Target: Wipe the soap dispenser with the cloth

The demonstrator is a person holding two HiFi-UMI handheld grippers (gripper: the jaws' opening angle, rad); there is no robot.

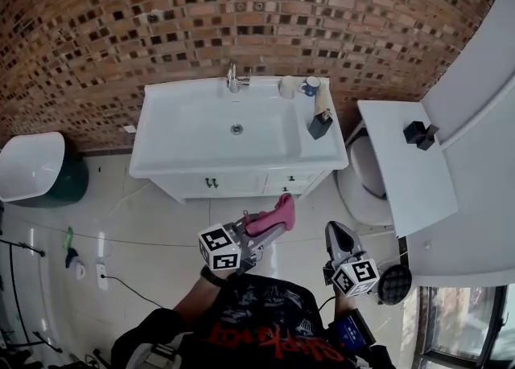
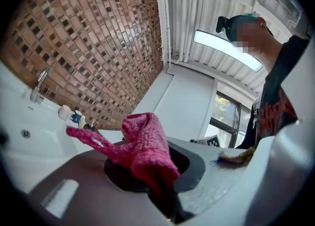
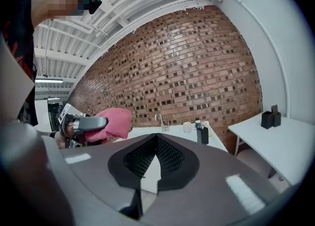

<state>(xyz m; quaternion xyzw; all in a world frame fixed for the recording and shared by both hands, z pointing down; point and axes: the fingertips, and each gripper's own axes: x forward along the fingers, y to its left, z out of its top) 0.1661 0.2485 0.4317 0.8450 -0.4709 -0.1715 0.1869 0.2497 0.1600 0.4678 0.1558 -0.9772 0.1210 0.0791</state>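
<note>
The soap dispenser (image 1: 320, 122), a black bottle with a pale pump, stands on the right rim of the white washbasin (image 1: 185, 162); the right gripper view shows the dispenser (image 3: 203, 134) far ahead. My left gripper (image 1: 278, 226) is shut on a pink cloth (image 1: 279, 210), well short of the basin's front edge. The cloth (image 2: 145, 146) bunches up over the jaws in the left gripper view. My right gripper (image 1: 336, 231) hangs to the right of it, jaws shut and empty, their tips meeting (image 3: 156, 137). That view also catches the cloth (image 3: 112, 123) at its left.
A faucet (image 1: 234, 78), a white cup (image 1: 288, 86) and a blue mug (image 1: 311, 84) stand at the basin's back. A white side table (image 1: 406, 174) with a black holder (image 1: 420, 134) is at the right, a round white seat (image 1: 358, 190) beside it. A brick wall is behind.
</note>
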